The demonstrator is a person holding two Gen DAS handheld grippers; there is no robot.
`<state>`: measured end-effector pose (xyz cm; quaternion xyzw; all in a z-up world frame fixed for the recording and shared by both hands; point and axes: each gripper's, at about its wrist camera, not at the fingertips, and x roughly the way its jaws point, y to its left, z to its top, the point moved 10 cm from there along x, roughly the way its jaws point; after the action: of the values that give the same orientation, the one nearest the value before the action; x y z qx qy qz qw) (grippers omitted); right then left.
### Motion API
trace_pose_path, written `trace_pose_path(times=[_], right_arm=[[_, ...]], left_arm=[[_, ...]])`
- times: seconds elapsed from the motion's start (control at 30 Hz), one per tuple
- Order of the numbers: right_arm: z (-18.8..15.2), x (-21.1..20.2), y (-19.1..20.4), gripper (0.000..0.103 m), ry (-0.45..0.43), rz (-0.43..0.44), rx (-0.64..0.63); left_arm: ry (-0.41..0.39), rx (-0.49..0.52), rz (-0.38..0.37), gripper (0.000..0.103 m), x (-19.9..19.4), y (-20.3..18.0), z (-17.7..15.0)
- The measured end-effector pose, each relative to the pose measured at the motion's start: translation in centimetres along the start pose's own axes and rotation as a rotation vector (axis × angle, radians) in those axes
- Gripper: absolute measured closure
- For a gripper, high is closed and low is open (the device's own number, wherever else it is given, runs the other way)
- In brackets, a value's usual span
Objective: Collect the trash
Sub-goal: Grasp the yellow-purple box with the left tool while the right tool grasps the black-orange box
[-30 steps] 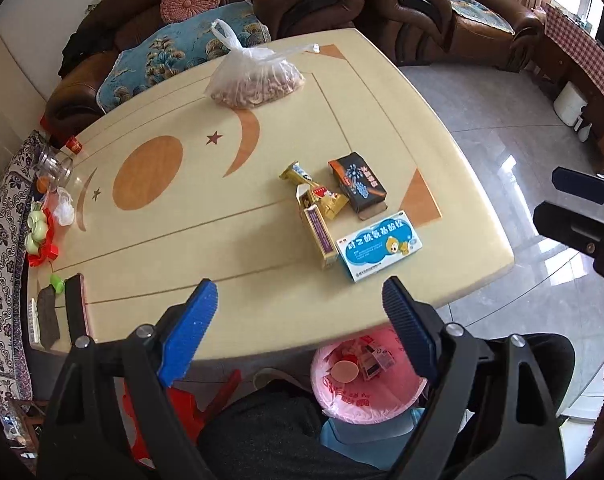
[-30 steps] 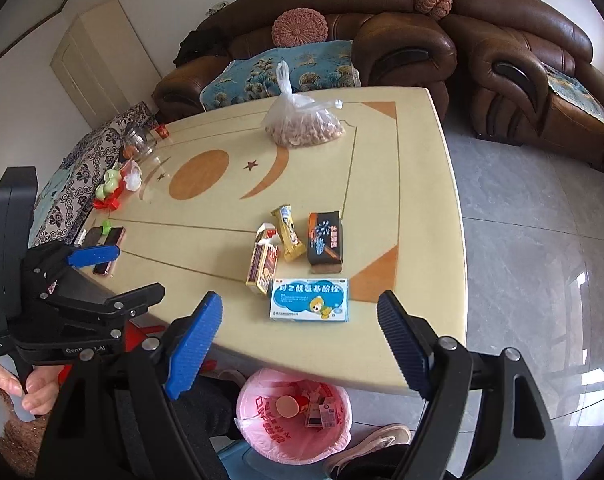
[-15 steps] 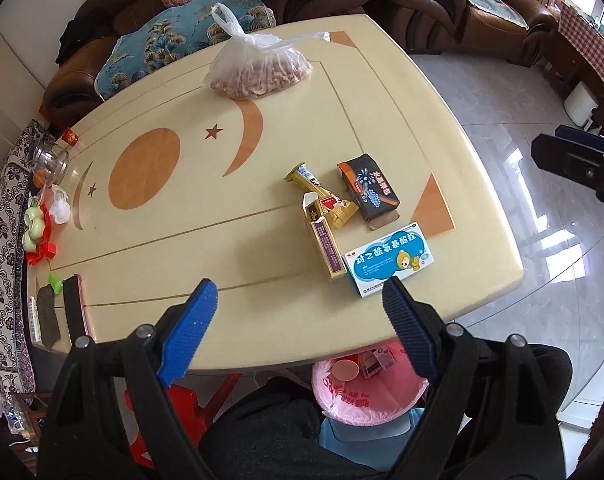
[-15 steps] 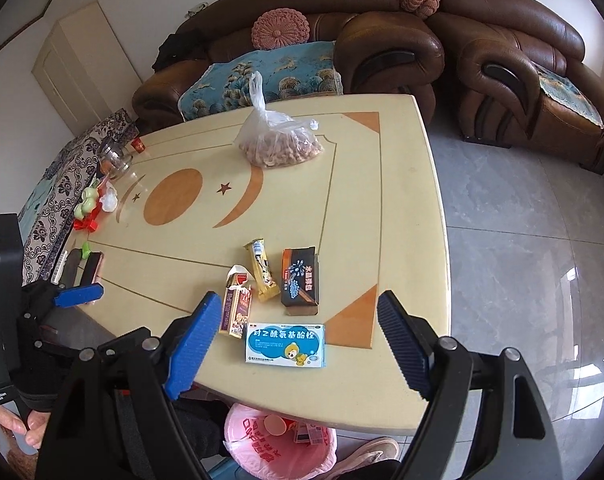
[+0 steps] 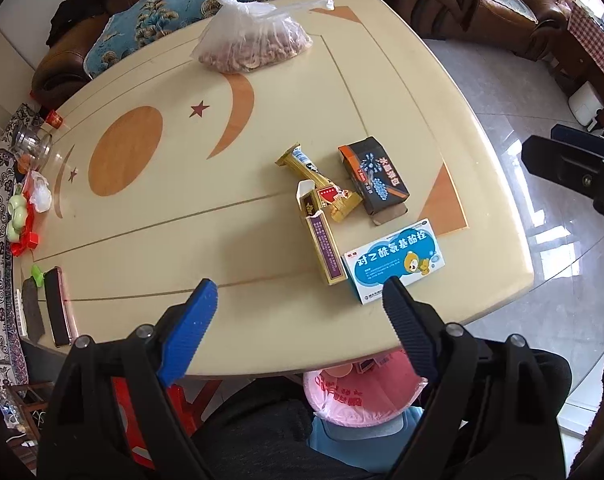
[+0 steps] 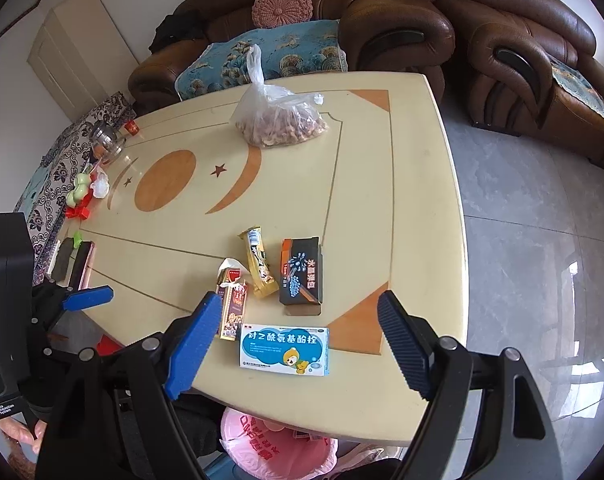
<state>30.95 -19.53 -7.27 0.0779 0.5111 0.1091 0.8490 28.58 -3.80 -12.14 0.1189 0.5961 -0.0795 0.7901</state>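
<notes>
Both the left gripper (image 5: 297,304) and right gripper (image 6: 297,312) hang spread (nothing between) above the blue box (image 6: 284,350).

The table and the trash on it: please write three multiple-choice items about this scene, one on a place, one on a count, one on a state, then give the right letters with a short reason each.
1. Where does the blue and white box lie on the table?
A. near the edge closest to the cameras
B. beside the plastic bag at the far end
C. on the orange circle

2. How many boxes and wrappers lie together in the group near that edge?
A. two
B. four
C. six

3. What is the state of the right gripper?
A. shut on the black box
B. shut on nothing
C. open and empty

Answers:
1 A: the box sits just before the near edge, above the pink-lined bin.
2 B: blue and white box, black box, gold wrapper, gold and purple carton.
3 C: its jaws stand wide apart with nothing between the pads.
</notes>
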Motion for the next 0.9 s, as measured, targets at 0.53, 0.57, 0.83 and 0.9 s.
trace_pose_path(times=[0.53,0.57,0.83,0.9], right_arm=[[0.5,6.3,-1.8,0.025,0.087,-0.014,0.014],[0.5,6.9,-1.9,0.025,0.098,-0.014,0.015],[-0.2,11.2,-1.9,0.025,0.166,-0.012,0.007],[-0.2,12.2,-1.8,0.025,0.180,-0.012,0.003]], left_arm=[[0.078,-0.019,-0.025,0.021,5.3,-0.3,1.3],[0.085,-0.024,-0.028,0.020,5.7,-0.3,1.4],[0.137,-0.044,-0.047,0.021,8.7,-0.2,1.8],[0.146,-0.052,-0.048,0.021,9.3,-0.1,1.9]])
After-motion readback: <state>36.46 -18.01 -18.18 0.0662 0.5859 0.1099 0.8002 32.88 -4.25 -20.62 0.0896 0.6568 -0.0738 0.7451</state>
